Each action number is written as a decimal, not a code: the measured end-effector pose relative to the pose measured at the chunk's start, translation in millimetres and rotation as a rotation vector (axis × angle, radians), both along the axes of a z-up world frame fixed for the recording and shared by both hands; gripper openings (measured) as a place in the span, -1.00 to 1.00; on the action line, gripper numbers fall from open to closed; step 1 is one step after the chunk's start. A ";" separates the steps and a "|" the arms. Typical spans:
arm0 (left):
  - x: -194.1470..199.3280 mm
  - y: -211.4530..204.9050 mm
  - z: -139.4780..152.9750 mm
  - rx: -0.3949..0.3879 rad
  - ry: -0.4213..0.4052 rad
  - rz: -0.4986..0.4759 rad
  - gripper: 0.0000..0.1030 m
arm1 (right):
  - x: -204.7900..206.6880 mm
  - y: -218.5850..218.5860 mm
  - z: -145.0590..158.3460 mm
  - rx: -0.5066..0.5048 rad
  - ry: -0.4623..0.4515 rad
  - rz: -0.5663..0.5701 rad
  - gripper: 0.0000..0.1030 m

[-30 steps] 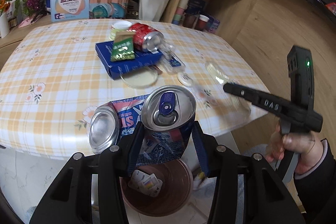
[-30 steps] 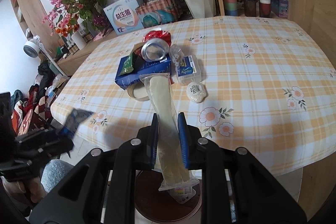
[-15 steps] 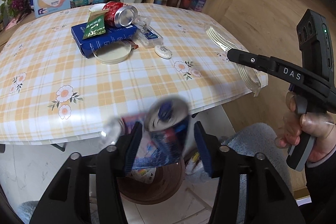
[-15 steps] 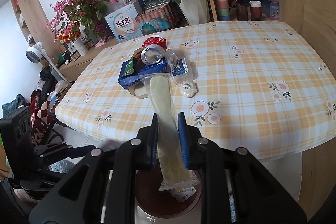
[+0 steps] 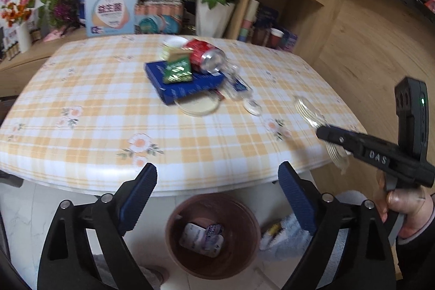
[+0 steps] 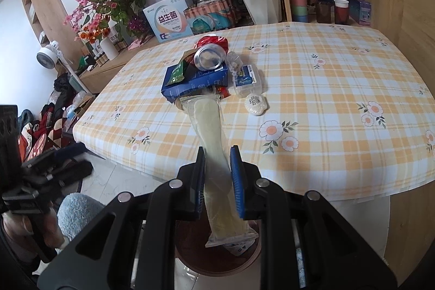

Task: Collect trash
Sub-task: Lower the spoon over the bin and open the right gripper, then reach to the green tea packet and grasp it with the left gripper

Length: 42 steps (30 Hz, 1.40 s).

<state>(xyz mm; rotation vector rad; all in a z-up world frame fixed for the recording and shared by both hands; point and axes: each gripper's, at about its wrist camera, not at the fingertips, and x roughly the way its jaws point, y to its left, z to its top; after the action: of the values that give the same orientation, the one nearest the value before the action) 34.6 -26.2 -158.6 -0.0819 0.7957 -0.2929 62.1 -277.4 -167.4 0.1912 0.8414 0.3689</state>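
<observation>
The left gripper (image 5: pixel 217 197) hangs past the near table edge with its jaws opening wide and nothing between them; its blue pads (image 5: pixel 140 195) frame the brown bin (image 5: pixel 174 224) at the bottom centre of the left wrist view. Inside the bin, crumpled wrappers (image 5: pixel 202 237) lie at the bottom. The right gripper (image 6: pixel 217 181) is closed narrow on a long clear packet (image 6: pixel 214 154) with a pale yellowish filling; the packet runs from the lower middle of the right wrist view up toward the pile on the table, and its lower end hangs over the bin (image 6: pixel 190 260) at the bottom of that frame. In the left wrist view the same gripper shows at the right edge, a hand (image 5: pixel 405 211) wrapped around its handle. The rest of the trash sits in the upper middle of both frames on the checked tablecloth (image 5: pixel 81 89): a blue box (image 5: pixel 187 89), a green sachet (image 5: pixel 178 69) lying on it, a red can (image 5: pixel 206 59) on its side against the box, a clear plastic case (image 6: pixel 247 80) just to the right, a small round white lid (image 6: pixel 255 103) near that, and a round clear lid (image 5: pixel 199 106) poking out from beneath the box. Behind the table, at the top of the frames, stand red roses in a white vase (image 5: pixel 212 15) and some printed boxes (image 5: pixel 111 11).
</observation>
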 end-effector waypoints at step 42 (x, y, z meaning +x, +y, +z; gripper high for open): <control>-14.4 58.5 2.5 -0.006 -0.031 0.193 0.81 | -20.7 76.3 -45.9 -0.096 0.166 0.187 -0.40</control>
<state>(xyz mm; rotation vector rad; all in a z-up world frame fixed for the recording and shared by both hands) 20.2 32.3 -156.1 -0.1583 0.7506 -0.1139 41.4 -201.2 -213.4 0.0546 1.0420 0.4912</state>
